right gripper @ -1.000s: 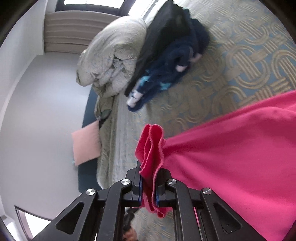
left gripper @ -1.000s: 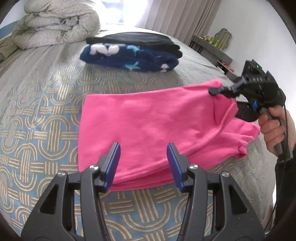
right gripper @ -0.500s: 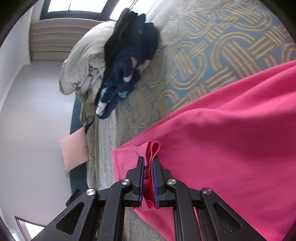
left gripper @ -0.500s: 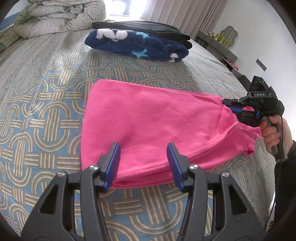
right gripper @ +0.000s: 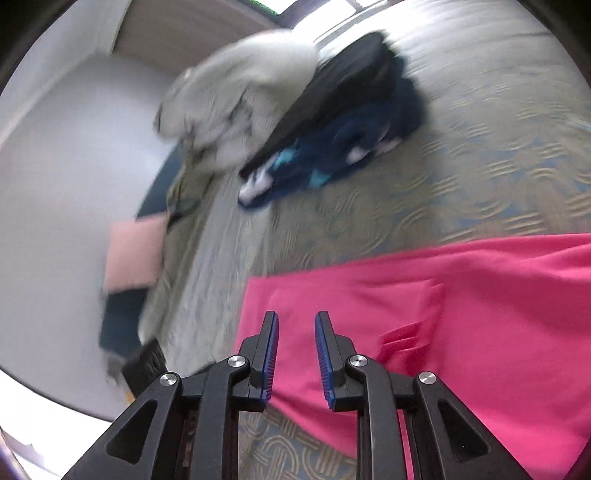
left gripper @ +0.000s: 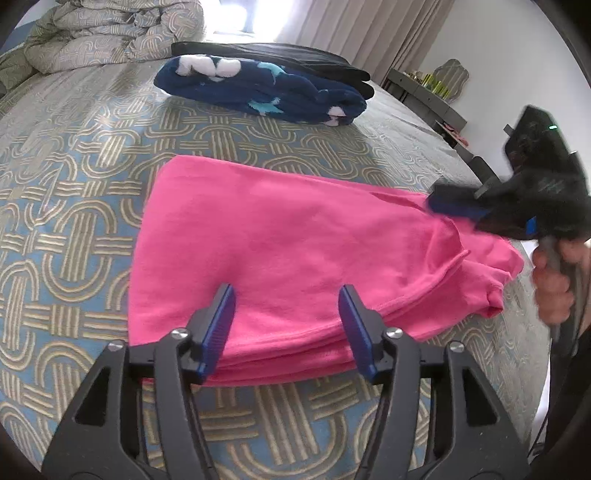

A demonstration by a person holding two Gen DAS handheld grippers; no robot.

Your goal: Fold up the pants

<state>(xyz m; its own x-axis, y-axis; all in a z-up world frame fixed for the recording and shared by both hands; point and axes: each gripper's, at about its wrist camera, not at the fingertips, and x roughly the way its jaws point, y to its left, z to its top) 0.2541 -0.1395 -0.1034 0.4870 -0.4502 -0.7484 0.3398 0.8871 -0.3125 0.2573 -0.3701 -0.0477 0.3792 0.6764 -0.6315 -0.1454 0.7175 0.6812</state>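
Note:
The pink pants (left gripper: 295, 251) lie folded flat on the patterned bedspread (left gripper: 74, 206). My left gripper (left gripper: 286, 306) hovers over their near folded edge, its jaws opening, with no cloth pinched between them. In the left wrist view my right gripper (left gripper: 439, 201) sits blurred at the pants' right end, held by a hand (left gripper: 554, 291). In its own view the right gripper (right gripper: 295, 321) is just above the pants (right gripper: 461, 314) near their corner, jaws opening, with nothing gripped between the blue pads.
A folded navy fleece with white and teal patches (left gripper: 266, 92) and a black garment (left gripper: 280, 55) lie further back on the bed. A crumpled grey duvet (left gripper: 107, 33) sits at the headboard end. The bed's right edge drops off near a shelf (left gripper: 428, 88).
My right gripper carried the pinched pink edge down onto the bed, let it go and opened a little. The pants now lie flat. The left gripper widened slightly and stayed in place.

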